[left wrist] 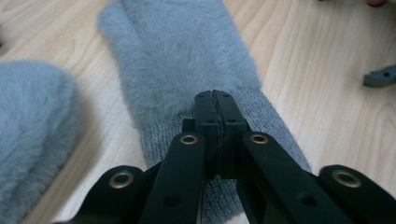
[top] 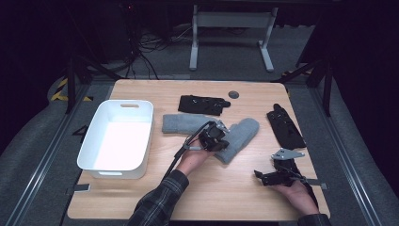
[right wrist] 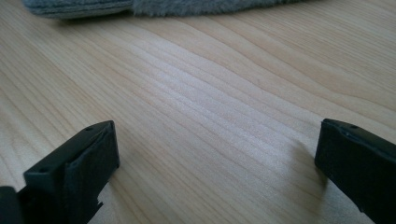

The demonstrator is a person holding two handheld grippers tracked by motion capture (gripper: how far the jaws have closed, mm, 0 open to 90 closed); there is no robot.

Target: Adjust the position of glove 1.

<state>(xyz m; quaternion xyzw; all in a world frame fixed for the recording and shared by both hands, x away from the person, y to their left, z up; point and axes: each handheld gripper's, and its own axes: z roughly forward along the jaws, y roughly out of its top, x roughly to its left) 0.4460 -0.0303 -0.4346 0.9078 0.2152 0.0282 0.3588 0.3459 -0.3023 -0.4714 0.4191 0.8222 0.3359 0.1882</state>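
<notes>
Two grey fuzzy mittens lie mid-table. The right mitten (top: 242, 134) (left wrist: 177, 56) lies at a slant; the left mitten (top: 183, 123) (left wrist: 28, 121) lies flat beside it. My left gripper (top: 224, 140) (left wrist: 215, 99) is shut, its tips together right over the right mitten's knit cuff; no fabric shows between the jaws. My right gripper (top: 264, 168) (right wrist: 215, 140) rests low near the table's front right, open wide with only bare wood between its jaws. The mitten's edge (right wrist: 163, 7) lies well beyond them.
A white bin (top: 94, 127) stands at the table's left. One black glove (top: 202, 104) lies at the back behind the mittens, another black glove (top: 284, 127) at the right edge. A small grey disc (top: 234, 94) sits near the back.
</notes>
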